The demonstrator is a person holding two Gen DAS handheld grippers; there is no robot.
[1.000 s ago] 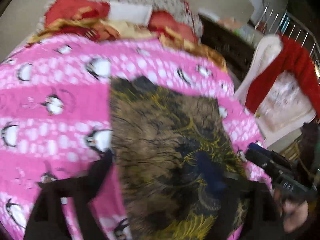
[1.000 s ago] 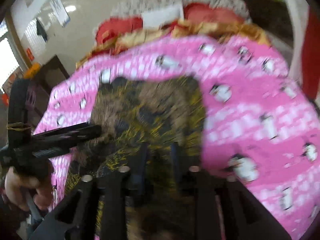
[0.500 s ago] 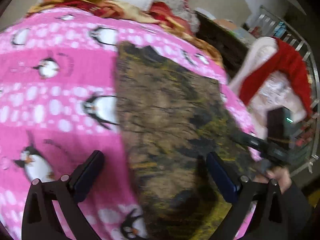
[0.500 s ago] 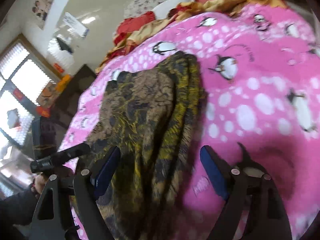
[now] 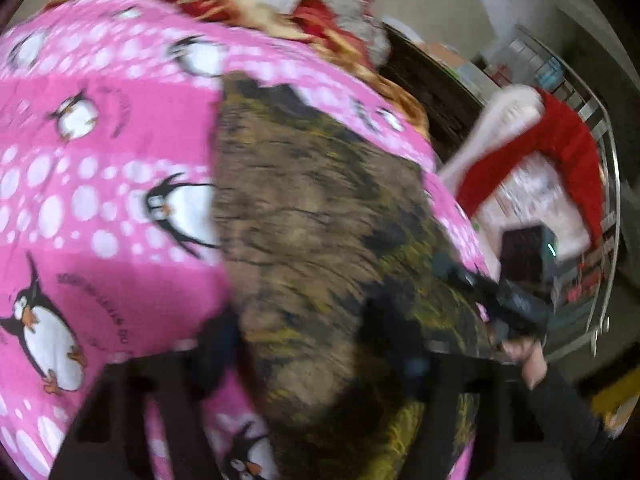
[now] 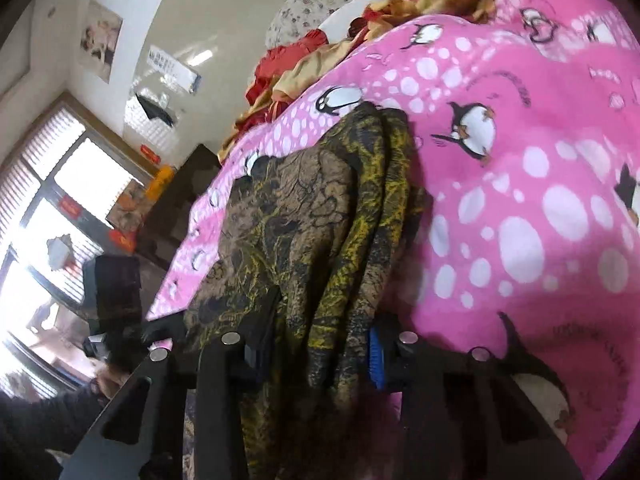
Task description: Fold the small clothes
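A brown, black and yellow patterned garment (image 5: 316,216) lies lengthwise on a pink penguin blanket (image 5: 100,152). In the right wrist view the garment (image 6: 304,220) is bunched into folds along its right side. My left gripper (image 5: 304,344) straddles the garment's near edge, its jaws partly apart, blurred. My right gripper (image 6: 316,348) has its jaws narrowed around the bunched near edge, cloth between the blue pads. The right gripper also shows in the left wrist view (image 5: 500,300), at the garment's right edge.
Red and gold bedding (image 5: 248,4) and a floral pillow (image 6: 320,4) lie at the bed's head. A red and white garment (image 5: 552,168) hangs on a metal rack right of the bed. Dark furniture (image 6: 172,208) and windows stand left.
Both grippers opened half a second ago and have since dropped onto the garment's near edge and narrowed. The right gripper's jaws closed in on the bunched cloth.
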